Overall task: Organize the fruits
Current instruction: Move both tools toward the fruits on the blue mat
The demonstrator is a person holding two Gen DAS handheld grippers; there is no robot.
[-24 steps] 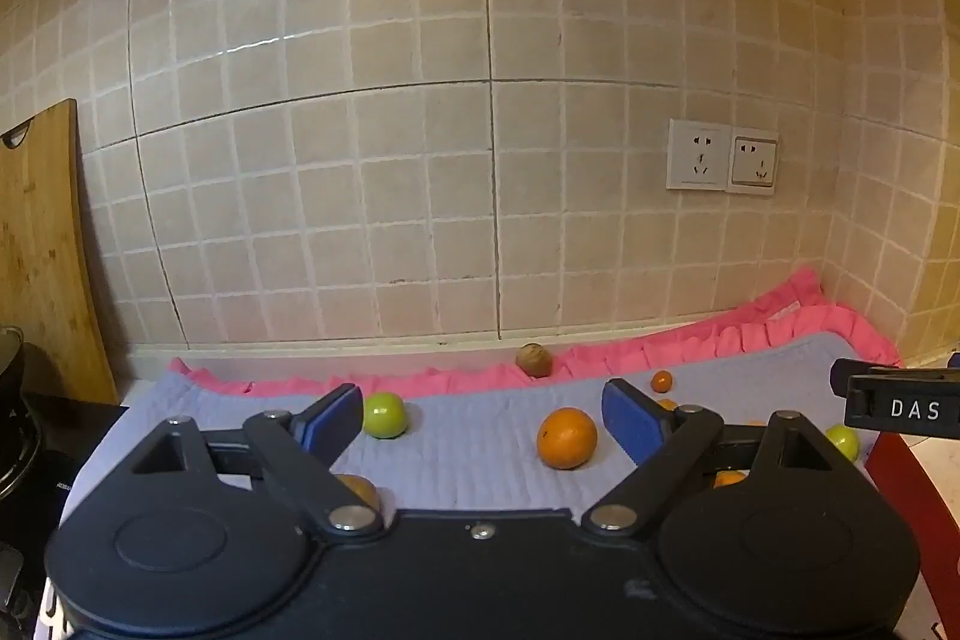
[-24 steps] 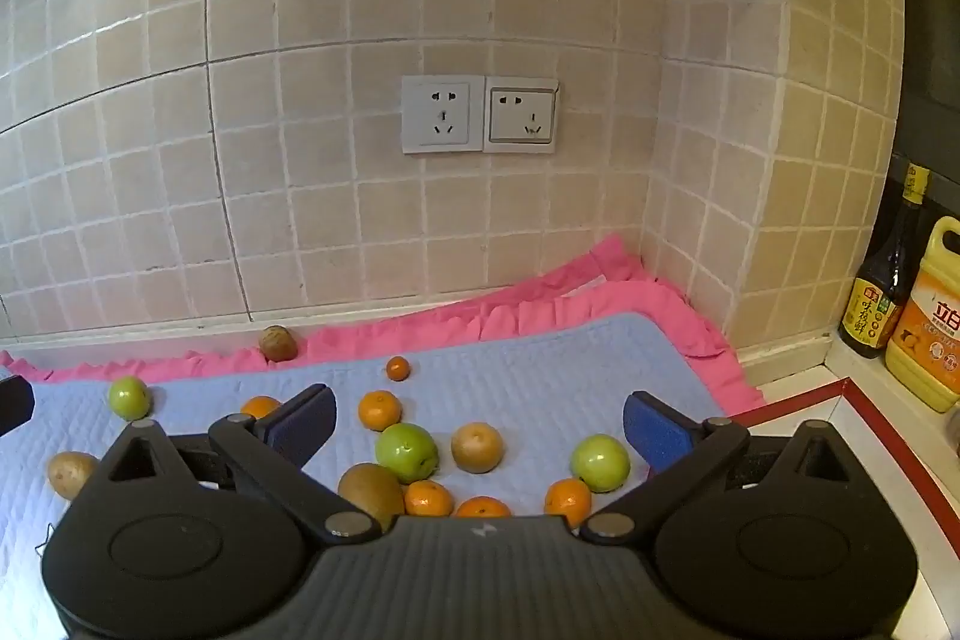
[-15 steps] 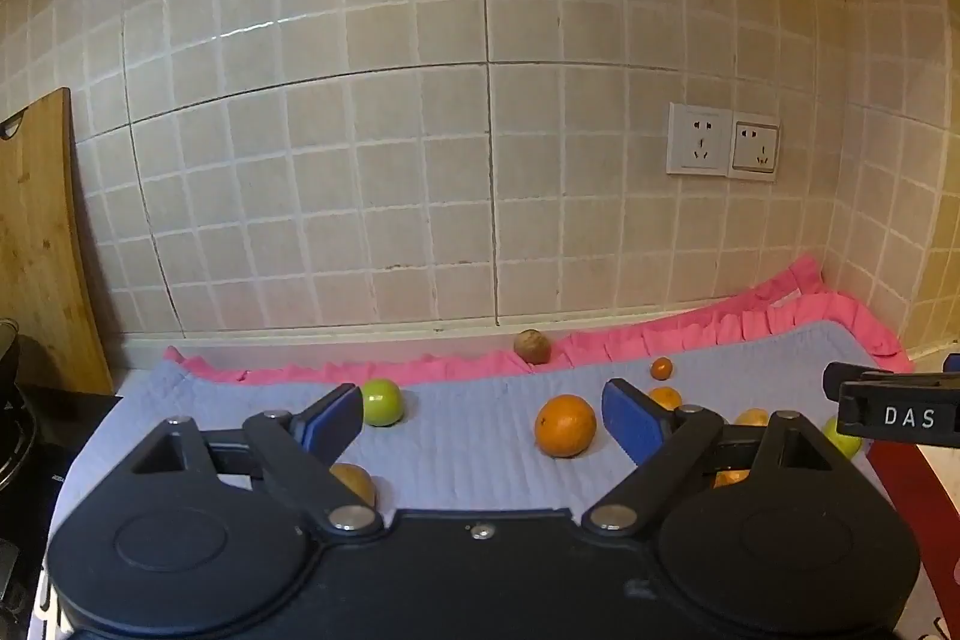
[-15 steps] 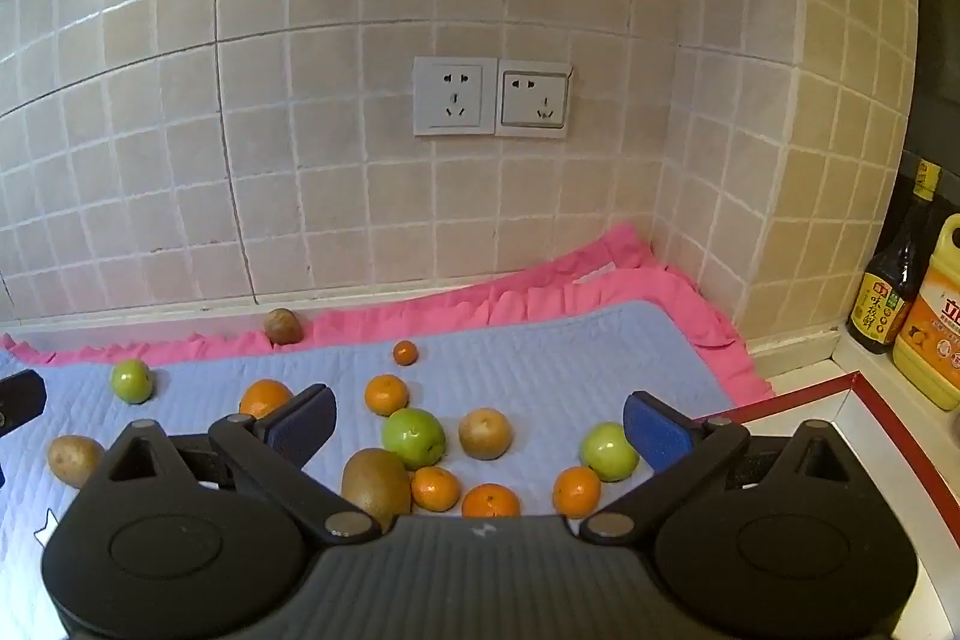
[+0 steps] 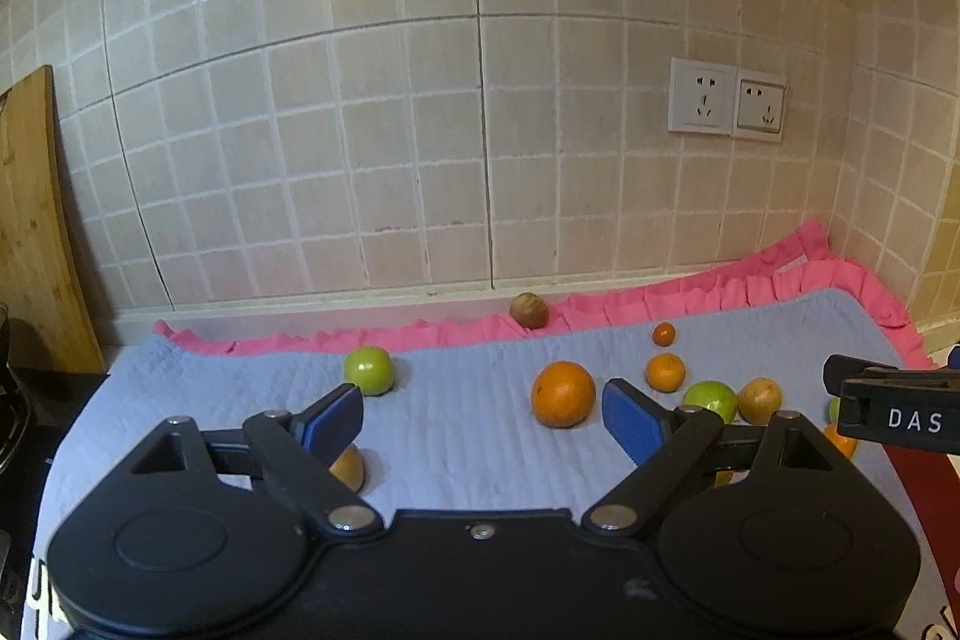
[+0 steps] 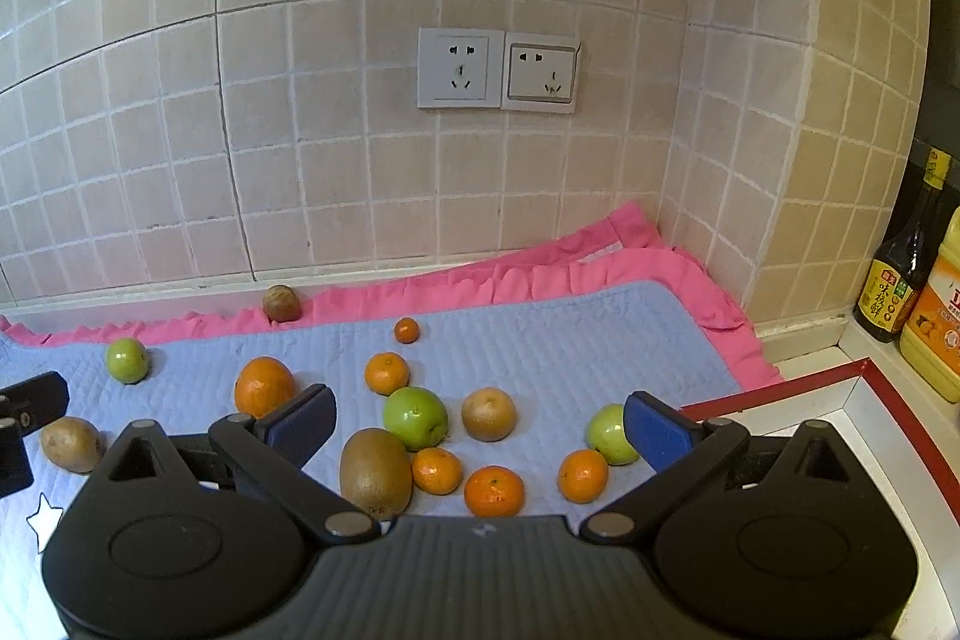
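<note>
The left gripper has its two blue-padded black fingers spread wide, and nothing is between them. It hangs over a quilted blue mat with a pink ruffled border. Just past its right finger lies a big round orange, and behind its left finger a brown fruit is half hidden. Further out is a green apple, alone on the left part of the mat.

The right gripper also stands fully wide and holds nothing. Between its fingers, on the mat, there is a group of fruits: a brown fuzzy kiwi, a second green apple, a round yellow-brown fruit and three small mandarins. A third green apple lies touching or just behind the right finger; I cannot tell which.

Only the right wrist view shows this whole group, and also a dark sauce bottle beside a yellow oil bottle on the counter at the right. Only the left wrist view shows a wooden cutting board that leans on the tiled wall at the left. Both views show a small brown fruit on the pink border near the wall, and two white wall sockets above.
</note>
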